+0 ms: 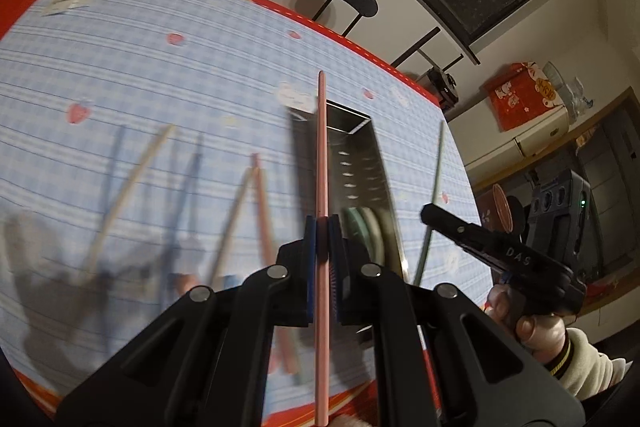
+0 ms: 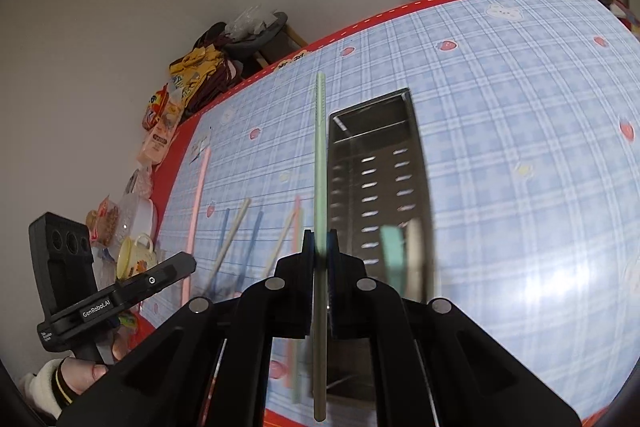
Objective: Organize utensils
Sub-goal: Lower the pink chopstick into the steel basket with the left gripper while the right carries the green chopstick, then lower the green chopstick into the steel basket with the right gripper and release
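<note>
While both handheld grippers hang above a table covered in a blue checked cloth with a red border point(image 1: 120, 59), each one pinches a single chopstick. The left gripper point(image 1: 322, 227) has its blue-padded fingers point(image 1: 309, 247) pressed tight on a long pink chopstick point(image 1: 322, 147), which runs straight up the middle of the left wrist view and sticks out behind the jaws as well. The right gripper point(image 2: 320, 243) clamps a long pale green chopstick point(image 2: 320, 155) the same way, held lengthwise between its closed pads.

A rectangular stainless-steel utensil holder with slotted perforations point(image 2: 380, 187) lies on the cloth just to the right of each held chopstick. Something mint green point(image 2: 391, 255) shows inside it near its closer end, too blurred to name.

More loose chopsticks point(image 1: 132, 183), in beige, blue and pink, lie scattered on the cloth to the left of the holder, some crossing one another. A black round stool point(image 1: 354, 1) stands beyond the far table edge. In the left wrist view the person's right hand point(image 1: 532, 323), in a cream sleeve, grips the other tool's handle.
</note>
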